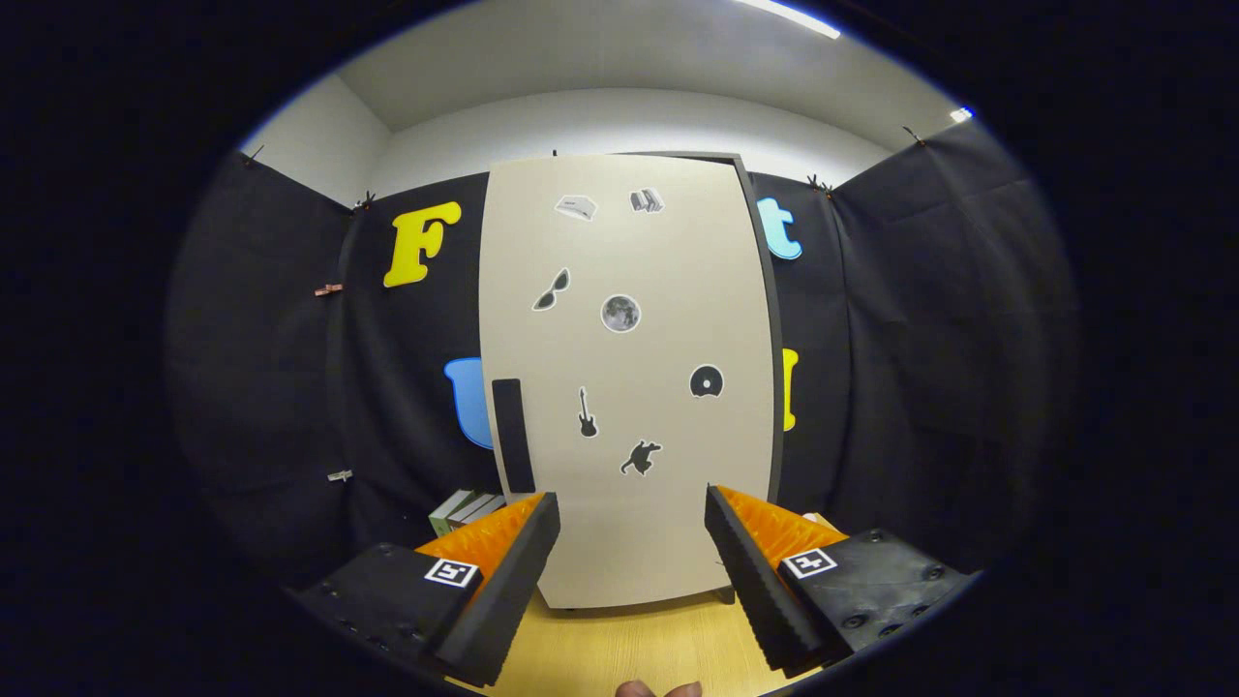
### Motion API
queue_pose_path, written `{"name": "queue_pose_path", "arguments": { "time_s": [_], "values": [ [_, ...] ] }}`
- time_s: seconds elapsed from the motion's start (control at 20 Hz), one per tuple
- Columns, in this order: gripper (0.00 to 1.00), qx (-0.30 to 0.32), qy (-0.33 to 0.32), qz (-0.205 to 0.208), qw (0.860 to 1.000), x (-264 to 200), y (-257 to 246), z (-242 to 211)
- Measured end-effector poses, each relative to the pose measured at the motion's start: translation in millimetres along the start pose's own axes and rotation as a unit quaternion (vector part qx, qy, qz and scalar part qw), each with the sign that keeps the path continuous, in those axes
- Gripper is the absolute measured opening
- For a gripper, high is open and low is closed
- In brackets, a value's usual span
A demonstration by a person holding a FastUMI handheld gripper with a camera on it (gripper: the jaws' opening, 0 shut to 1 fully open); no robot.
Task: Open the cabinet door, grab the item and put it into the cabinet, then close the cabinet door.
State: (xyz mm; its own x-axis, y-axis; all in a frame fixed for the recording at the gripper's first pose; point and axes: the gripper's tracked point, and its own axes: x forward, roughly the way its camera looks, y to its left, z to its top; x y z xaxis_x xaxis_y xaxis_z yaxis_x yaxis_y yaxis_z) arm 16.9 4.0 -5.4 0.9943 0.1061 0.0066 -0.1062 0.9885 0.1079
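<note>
Beige cabinet door [627, 378] stands shut on the wooden table [629, 649] ahead of my fingers [631, 571], which gape wide and empty, squared toward its dark handle [513, 436].

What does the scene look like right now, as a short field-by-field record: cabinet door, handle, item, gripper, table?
cabinet door: cabinet door looks shut, upright, faces the gripper, small stickers on it
handle: dark vertical handle near the door's left edge
item: stack of books on the table, left of the cabinet, beyond the left finger
gripper: gripper open, nothing between the fingers, aimed at the door's lower part, apart from it
table: wooden table under the cabinet
task state: door not yet opened
</note>
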Motion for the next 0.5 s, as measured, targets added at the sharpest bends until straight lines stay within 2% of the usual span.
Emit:
{"name": "queue_pose_path", "arguments": {
  "time_s": [0.5],
  "values": [
    [0.98,0.002,0.000,0.001,1.000,2.1,2.0,-1.5]
  ]
}}
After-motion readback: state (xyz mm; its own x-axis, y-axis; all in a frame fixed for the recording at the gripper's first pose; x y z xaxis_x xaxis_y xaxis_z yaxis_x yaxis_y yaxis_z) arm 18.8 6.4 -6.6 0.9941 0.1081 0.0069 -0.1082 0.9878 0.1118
